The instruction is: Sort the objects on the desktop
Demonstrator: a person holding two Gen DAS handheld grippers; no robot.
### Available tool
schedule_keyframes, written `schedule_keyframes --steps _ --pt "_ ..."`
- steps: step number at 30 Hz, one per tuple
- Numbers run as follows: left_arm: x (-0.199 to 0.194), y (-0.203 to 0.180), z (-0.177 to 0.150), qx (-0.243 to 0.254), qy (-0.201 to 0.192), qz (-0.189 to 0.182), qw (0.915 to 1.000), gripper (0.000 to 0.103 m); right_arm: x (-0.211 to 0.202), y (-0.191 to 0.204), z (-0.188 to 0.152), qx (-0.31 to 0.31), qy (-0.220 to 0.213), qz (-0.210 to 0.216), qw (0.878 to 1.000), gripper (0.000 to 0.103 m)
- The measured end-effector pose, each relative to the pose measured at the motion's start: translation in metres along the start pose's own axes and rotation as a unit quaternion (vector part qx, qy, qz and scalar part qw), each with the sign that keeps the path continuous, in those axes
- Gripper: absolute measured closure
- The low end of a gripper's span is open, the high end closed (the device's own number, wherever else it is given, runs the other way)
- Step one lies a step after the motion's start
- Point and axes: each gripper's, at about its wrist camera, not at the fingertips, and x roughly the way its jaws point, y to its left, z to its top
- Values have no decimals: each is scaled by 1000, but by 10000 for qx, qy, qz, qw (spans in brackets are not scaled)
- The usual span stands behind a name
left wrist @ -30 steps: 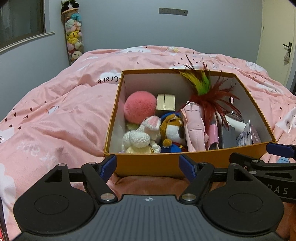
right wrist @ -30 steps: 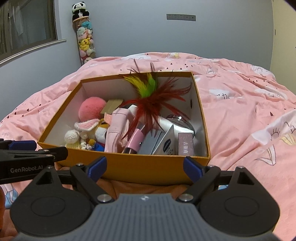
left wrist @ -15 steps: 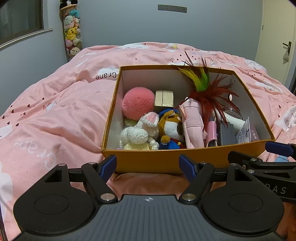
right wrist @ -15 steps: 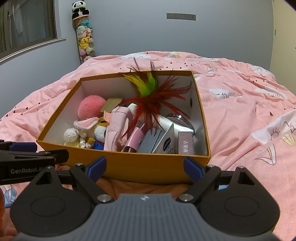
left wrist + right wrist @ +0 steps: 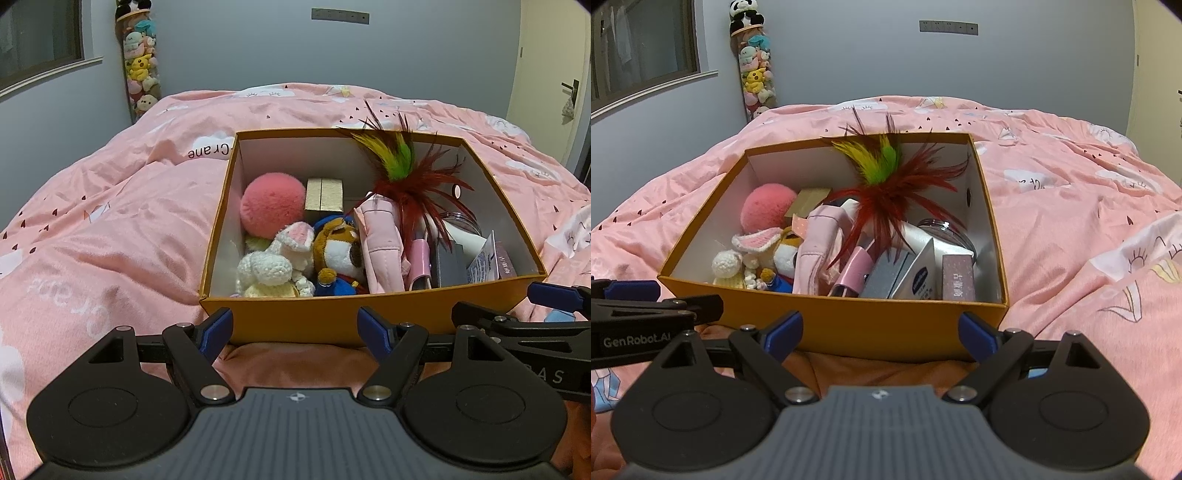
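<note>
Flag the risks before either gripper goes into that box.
1. The feather toy spreads over the pink pouch and glass jar; reaching past could snag it.
2. The jar sits wedged behind small boxes, so a pull may tip them.
3. The orange box rests on a soft duvet and may slide.

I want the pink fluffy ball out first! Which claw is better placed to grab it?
Probably the left claw. The pink ball sits in the box's left half, ahead of it; the right claw faces the feather side. Both are open and empty.
</note>
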Motion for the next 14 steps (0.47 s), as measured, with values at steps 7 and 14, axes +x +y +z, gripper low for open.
schedule_keyframes --steps 7,14 --pt "0 -2 0 73 18 -38 10000 16 0 0 0 2 14 -12 10000 11" --pt "-1 -1 0 69 16 -78 9999 16 0 -1 1 6 19 -27 10000 11"
